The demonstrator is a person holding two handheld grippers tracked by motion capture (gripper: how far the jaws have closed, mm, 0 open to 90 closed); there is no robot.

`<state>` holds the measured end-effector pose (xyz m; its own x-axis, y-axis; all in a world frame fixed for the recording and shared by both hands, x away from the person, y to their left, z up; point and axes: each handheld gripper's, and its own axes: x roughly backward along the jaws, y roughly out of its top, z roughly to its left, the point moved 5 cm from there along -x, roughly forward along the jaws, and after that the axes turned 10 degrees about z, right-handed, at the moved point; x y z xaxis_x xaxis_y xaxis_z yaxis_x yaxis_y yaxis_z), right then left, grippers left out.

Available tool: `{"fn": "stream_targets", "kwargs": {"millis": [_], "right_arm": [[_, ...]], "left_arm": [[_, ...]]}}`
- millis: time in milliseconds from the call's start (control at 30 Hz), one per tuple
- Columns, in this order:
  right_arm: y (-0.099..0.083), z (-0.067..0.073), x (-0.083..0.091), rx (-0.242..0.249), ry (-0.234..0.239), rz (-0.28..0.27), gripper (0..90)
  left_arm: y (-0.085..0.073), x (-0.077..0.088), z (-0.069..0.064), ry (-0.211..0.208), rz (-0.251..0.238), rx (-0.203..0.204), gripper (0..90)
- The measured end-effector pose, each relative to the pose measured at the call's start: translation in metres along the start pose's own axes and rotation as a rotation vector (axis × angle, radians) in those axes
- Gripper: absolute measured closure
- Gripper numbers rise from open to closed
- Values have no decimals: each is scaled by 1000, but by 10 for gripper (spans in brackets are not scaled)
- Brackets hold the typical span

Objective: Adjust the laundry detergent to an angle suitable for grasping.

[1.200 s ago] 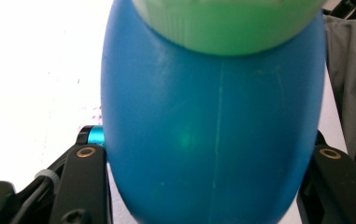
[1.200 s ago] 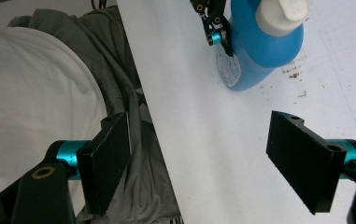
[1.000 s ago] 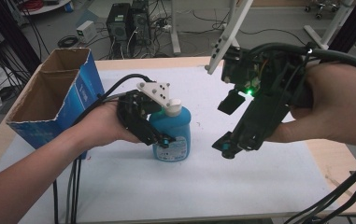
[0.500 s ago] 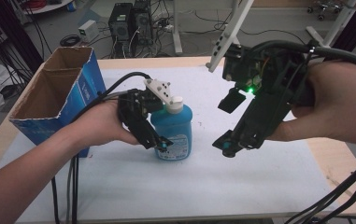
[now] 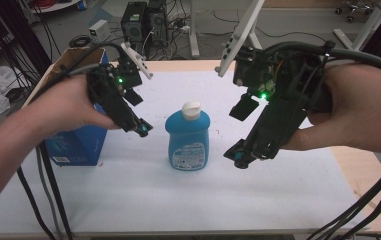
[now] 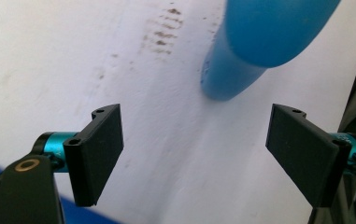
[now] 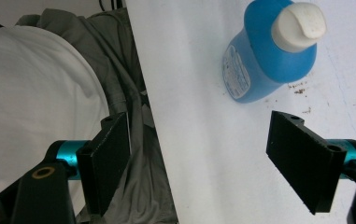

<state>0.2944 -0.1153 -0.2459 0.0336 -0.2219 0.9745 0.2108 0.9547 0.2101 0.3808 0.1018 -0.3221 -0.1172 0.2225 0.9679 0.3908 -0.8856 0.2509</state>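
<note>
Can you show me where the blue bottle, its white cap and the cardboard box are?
blue bottle (image 5: 188, 142): high view, on the front label of its body.
white cap (image 7: 302, 25): right gripper view, on the cap's top face.
cardboard box (image 5: 75, 145): high view, on its blue front wall, below the hand.

Left gripper view: blue bottle (image 6: 269, 32) blurred, cap cut off by top edge. High view: bottle label (image 5: 190, 153) too small to read; blue cardboard box (image 5: 75, 145) beside bottle partly hidden behind left hand (image 5: 68, 107).

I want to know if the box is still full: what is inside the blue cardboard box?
The blue cardboard box stands open-topped, showing brown inner walls. The left hand and left tool cover most of the opening, so its contents cannot be seen.
</note>
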Motion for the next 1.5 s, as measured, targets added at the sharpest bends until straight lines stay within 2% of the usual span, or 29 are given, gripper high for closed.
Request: {"fn": "stream_targets", "kwargs": {"millis": [100,133,200,333,533,833,967,1500], "right_arm": [[4,1,-1,12,0,6,215],[5,2,-1,14,3,9,215],[8,2,-2,24,7,13,215],[15,4,-6,39,17,24,215],[23,6,-8,55,25,35,215],[25,2,-11,55,32,33,215],[24,0,-10,50,26,24,215],[18,4,-9,41,23,25,215]], "left_arm": [[0,16,10,22,17,22,192],[0,16,10,22,17,22,192],[0,28,18,45,43,35,192],[1,37,29,65,92,56,192],[5,45,41,77,120,97,192],[6,51,46,81,139,120,191],[7,51,48,79,146,115,192],[10,50,43,74,143,101,192]]}}
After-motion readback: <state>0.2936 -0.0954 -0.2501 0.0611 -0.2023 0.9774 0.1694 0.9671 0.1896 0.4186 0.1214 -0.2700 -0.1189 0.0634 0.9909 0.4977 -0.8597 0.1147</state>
